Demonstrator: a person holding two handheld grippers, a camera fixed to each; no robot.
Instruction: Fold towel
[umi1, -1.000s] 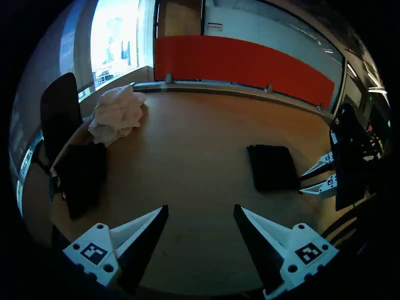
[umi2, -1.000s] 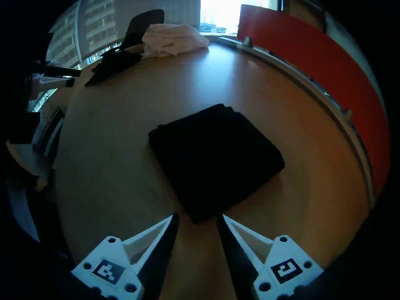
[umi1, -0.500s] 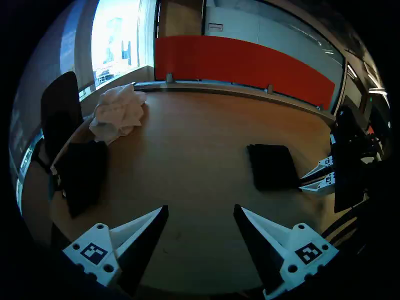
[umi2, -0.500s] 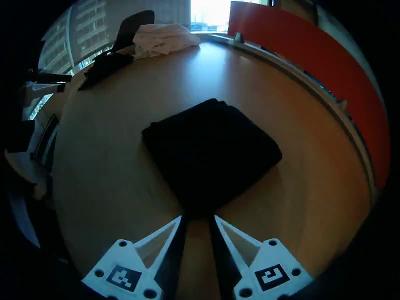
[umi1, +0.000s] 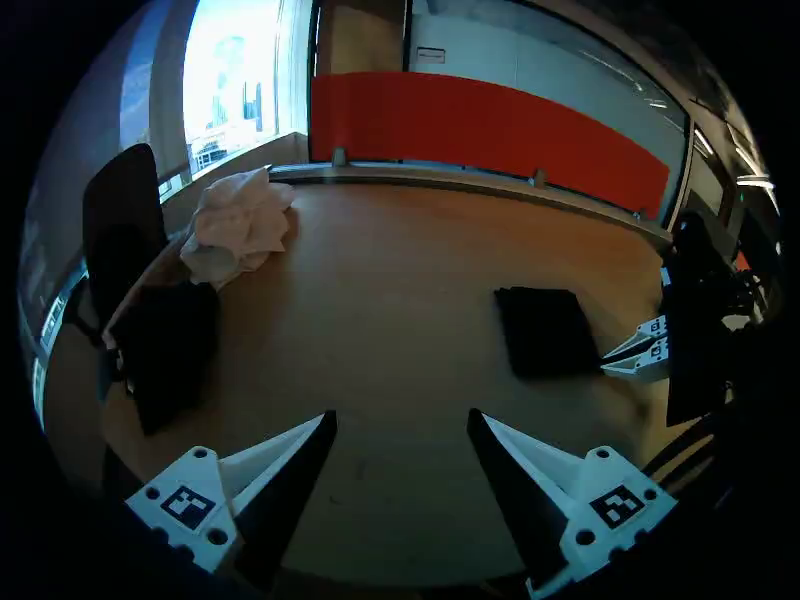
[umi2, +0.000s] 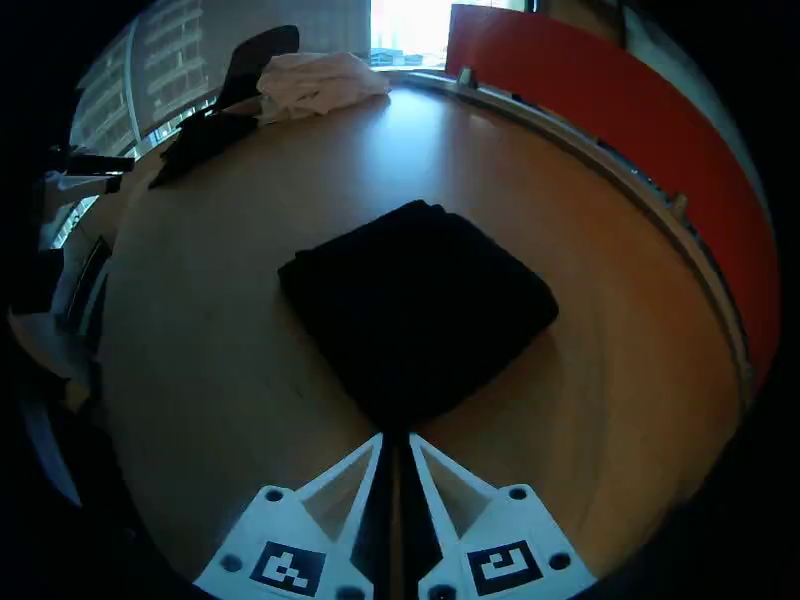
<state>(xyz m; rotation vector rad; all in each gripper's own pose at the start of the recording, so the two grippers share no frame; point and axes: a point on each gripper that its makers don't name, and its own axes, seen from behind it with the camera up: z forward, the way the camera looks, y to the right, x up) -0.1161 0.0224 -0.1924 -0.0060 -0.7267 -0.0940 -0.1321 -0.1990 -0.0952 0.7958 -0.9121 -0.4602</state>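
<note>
A folded black towel (umi2: 420, 300) lies flat on the wooden table (umi2: 250, 330). My right gripper (umi2: 395, 440) is at the towel's near corner, its fingers closed together on that corner. In the left gripper view the same towel (umi1: 545, 330) lies at the right, with the right gripper (umi1: 608, 362) touching its right edge. My left gripper (umi1: 400, 420) hovers open over bare table, well away from the towel, with nothing between its fingers.
A heap of white towels (umi1: 235, 225) sits at the table's far left, with a crumpled black cloth (umi1: 165, 350) beside it. A dark chair (umi1: 120, 220) stands behind them. A red panel (umi1: 480, 125) runs along the table's far edge.
My right gripper's fingers have closed step by step from a narrow opening onto the black towel's near corner. The left gripper has not moved.
</note>
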